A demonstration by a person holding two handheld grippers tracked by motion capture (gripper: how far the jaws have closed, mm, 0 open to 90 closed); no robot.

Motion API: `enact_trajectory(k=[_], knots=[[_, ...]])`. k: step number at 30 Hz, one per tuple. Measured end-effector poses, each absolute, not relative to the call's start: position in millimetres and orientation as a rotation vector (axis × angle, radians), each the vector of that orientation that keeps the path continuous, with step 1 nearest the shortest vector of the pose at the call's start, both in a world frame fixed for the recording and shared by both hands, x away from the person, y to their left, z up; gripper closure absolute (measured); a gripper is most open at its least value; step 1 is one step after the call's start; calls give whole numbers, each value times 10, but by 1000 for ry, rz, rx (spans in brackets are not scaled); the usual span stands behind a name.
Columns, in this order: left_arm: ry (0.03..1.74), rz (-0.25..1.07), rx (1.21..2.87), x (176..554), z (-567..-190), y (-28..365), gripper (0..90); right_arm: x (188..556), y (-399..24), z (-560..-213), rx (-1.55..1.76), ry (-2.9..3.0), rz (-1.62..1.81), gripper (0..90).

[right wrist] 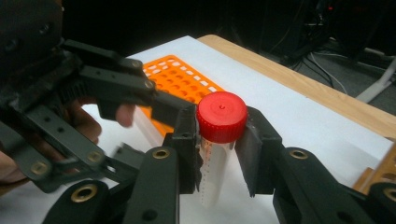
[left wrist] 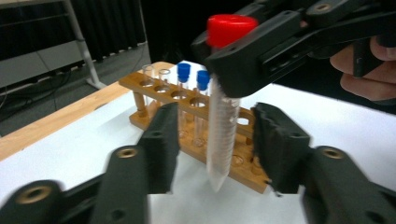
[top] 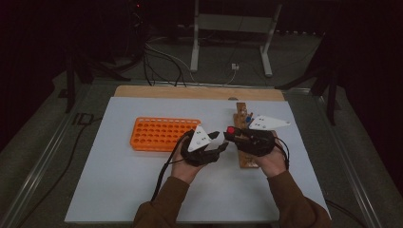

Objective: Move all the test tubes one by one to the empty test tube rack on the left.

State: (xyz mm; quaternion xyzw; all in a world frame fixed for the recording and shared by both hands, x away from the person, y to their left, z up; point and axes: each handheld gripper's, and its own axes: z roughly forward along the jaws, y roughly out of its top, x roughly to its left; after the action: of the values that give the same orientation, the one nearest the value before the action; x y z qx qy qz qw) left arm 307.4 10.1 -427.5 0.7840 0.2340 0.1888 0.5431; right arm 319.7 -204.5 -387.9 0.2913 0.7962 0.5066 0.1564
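A clear plastic tube (left wrist: 223, 135) with a red screw cap (right wrist: 221, 115) hangs upright above the table. My right gripper (right wrist: 219, 140) is shut on it just under the cap, and in the high view that gripper (top: 231, 134) points left over the middle of the mat. My left gripper (left wrist: 217, 140) faces it, with its jaws on either side of the tube's lower body. Its pads (left wrist: 161, 140) stand a little off the tube wall on both sides, so it is open. In the high view the left gripper (top: 216, 141) meets the right one tip to tip.
A wooden tube rack (left wrist: 135, 84) stands behind the tube, holding two blue-capped tubes (left wrist: 183, 70) and some uncapped ones. An orange many-holed rack (top: 161, 133) lies at the left on the white mat (top: 142, 190). The table's wooden far edge (top: 199, 91) runs behind.
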Motion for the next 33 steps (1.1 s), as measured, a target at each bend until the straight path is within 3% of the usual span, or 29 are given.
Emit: enact_trajectory(k=[7,15,21,24,33], knots=[[547,416,1881,3106,-4297,65,693,3196,-1995,-3905,827,2298,1464,707],[536,414,1893,3132,-4327,56,748,3197,-1994,-3940,828,2309,1468,699],[565,430,1896,3183,-4329,116,751,3182,-2062,-3928,849,2274,1529,327],[584,437,1881,3208,-4321,163,752,3167,-2103,-3934,868,2241,1497,197],[632,468,1866,3290,-4320,302,751,3142,-2301,-4036,940,2159,1456,17]])
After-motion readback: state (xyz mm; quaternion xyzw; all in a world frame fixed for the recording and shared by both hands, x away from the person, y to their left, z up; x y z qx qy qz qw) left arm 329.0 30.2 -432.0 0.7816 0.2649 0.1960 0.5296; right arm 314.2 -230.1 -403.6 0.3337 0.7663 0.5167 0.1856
